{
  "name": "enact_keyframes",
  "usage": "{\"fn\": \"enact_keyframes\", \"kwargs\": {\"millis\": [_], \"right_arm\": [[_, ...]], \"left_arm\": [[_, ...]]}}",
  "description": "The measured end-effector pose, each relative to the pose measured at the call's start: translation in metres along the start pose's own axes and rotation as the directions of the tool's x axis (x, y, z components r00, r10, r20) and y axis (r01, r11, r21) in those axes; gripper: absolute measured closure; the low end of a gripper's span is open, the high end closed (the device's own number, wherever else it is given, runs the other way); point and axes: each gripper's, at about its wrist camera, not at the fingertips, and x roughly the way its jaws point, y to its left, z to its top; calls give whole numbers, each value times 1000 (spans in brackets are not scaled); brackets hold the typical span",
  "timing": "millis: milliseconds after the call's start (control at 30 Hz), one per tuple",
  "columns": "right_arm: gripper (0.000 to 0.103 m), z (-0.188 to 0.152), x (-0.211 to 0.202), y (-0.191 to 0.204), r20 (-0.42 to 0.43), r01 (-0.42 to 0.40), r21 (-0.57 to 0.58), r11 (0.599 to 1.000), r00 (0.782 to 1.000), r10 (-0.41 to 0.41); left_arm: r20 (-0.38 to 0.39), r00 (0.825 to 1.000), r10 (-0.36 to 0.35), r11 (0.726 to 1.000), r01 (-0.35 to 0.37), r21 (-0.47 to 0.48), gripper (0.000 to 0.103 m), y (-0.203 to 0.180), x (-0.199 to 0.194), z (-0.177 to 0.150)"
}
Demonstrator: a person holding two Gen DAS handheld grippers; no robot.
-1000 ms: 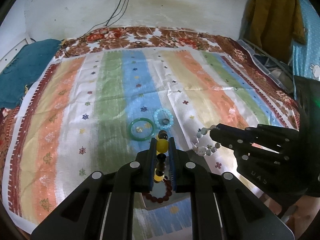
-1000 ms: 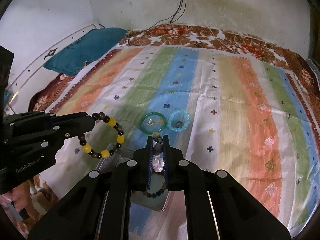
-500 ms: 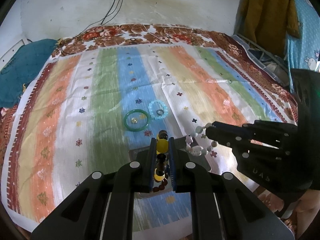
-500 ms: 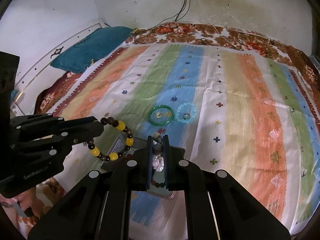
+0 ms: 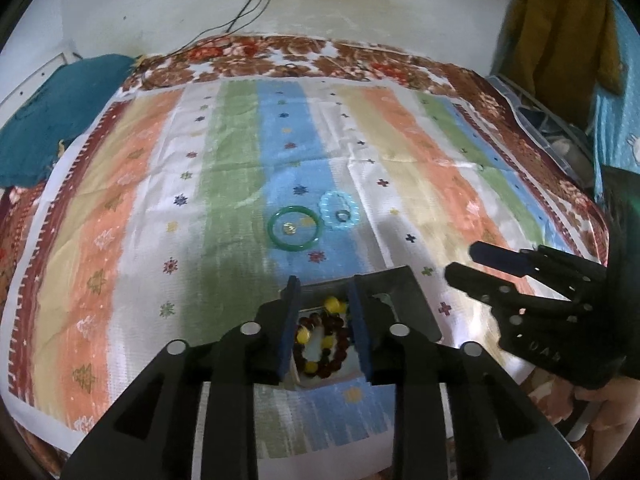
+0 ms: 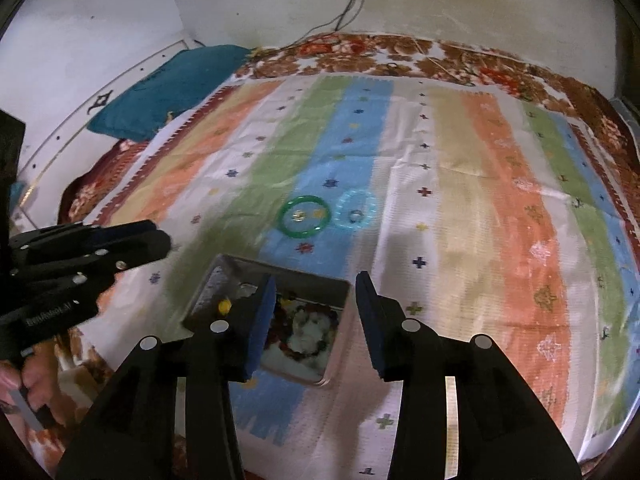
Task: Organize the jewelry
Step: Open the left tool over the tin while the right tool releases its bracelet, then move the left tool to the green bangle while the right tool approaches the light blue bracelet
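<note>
With both my grippers' jaws released above the tray (image 6: 208, 292), the bead bracelets (image 5: 320, 340) lie inside it, gathered together, while the green bangle (image 5: 295, 227) waits just beyond it on the bed.

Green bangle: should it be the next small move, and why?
Probably yes: both hand-held grippers, left and right, are open and empty above the tray, while the green bangle lies on the cloth. Reaching the left one forward seems sensible.
</note>
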Motion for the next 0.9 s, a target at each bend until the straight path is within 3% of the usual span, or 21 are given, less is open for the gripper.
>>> {"fn": "enact_keyframes", "kwargs": {"millis": [100,233,467,567,733,900], "right_arm": [[60,2,3,-5,-7,8,12,1000,1000,-8],[51,5,8,-10,-11,16,21,1000,1000,-16],[50,14,18,-15,-30,24,32,999,999,-23],[50,20,23,-16,-36,33,31,999,999,-32],[41,25,33,-15,-54,40,5,999,998,-40],[36,30,38,-20,-61,46,21,999,997,-45]], "left_arm": [[-9,1000,9,1000,-9,-22,66,7,4,2],[-23,1000,9,999,-10,-41,54,14,10,4],[-43,998,43,998,-44,-41,40,18,22,12],[-42,998,55,997,-57,-48,40,20,26,19],[-39,993,112,994,-113,-9,35,16,34,27],[-50,994,101,995,-102,-10,34,17,41,33]]}}
